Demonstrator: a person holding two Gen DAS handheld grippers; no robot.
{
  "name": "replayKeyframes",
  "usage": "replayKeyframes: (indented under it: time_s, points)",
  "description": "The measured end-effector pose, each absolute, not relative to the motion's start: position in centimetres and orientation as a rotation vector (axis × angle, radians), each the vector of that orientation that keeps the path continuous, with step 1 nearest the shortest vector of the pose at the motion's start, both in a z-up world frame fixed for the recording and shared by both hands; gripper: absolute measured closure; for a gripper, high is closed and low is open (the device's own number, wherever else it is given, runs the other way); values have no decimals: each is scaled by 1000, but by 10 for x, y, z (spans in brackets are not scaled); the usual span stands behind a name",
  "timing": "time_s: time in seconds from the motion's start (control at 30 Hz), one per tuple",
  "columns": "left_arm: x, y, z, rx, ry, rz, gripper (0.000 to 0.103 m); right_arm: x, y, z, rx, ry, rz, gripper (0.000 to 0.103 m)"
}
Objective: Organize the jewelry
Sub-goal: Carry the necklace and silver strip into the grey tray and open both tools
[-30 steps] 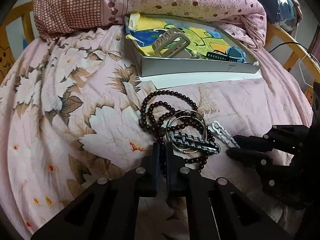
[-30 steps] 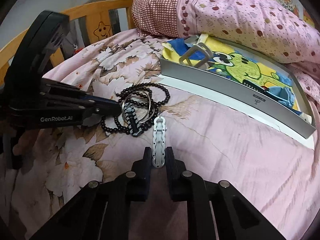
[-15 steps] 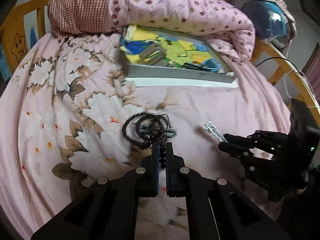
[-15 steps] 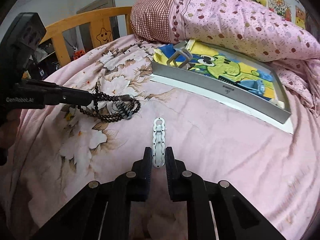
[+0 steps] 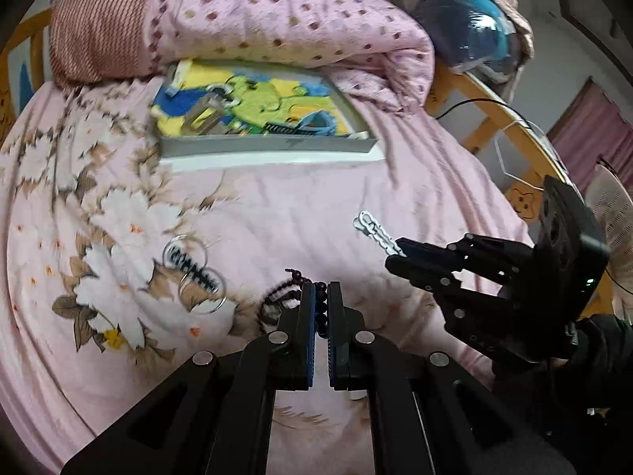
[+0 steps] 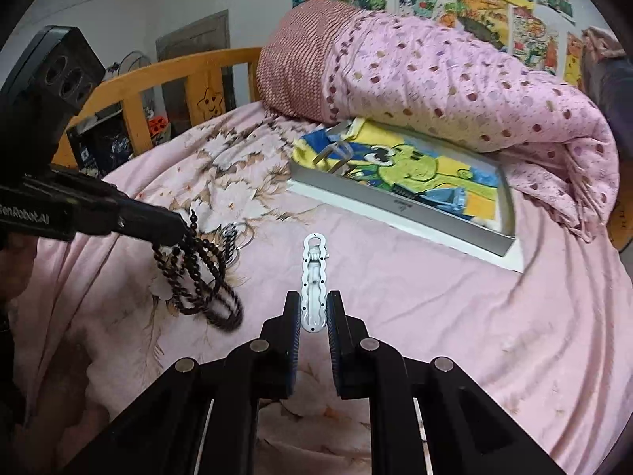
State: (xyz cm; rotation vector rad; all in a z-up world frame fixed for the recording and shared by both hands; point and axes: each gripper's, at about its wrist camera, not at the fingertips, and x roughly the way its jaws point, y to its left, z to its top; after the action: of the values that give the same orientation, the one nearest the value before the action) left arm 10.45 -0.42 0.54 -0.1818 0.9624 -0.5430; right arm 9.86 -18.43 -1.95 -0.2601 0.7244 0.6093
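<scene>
My left gripper is shut on a dark bead necklace, which hangs from it in loops above the bed in the right wrist view. My right gripper is shut on a white hair clip, lifted above the sheet; the clip also shows in the left wrist view. Silver rings with a dark braided piece lie on the floral sheet. A shallow grey box with a cartoon lining holds a beige claw clip and small blue items.
A pink dotted duvet and a checked pillow lie behind the box. A wooden bed rail runs on the left, another on the right with a wire hanger. The box also shows in the right wrist view.
My left gripper lifted the bead necklace off the sheet, leaving the rings and braided piece behind. My right gripper rose with the white clip. Both views pulled back from the bed.
</scene>
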Motion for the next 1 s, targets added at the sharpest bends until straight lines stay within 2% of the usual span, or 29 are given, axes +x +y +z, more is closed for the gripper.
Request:
replayKeyframes:
  time_s: [0.43, 0.77, 1.0]
  points:
    - [144, -28, 66, -127, 808, -549, 100, 140, -202, 16, -163, 582, 571, 90]
    - [233, -27, 76, -196, 707, -483, 100, 238, -202, 20, -102, 566, 520, 90]
    - [295, -19, 49, -276, 711, -427, 100, 291, -202, -11, -42, 640, 476, 90]
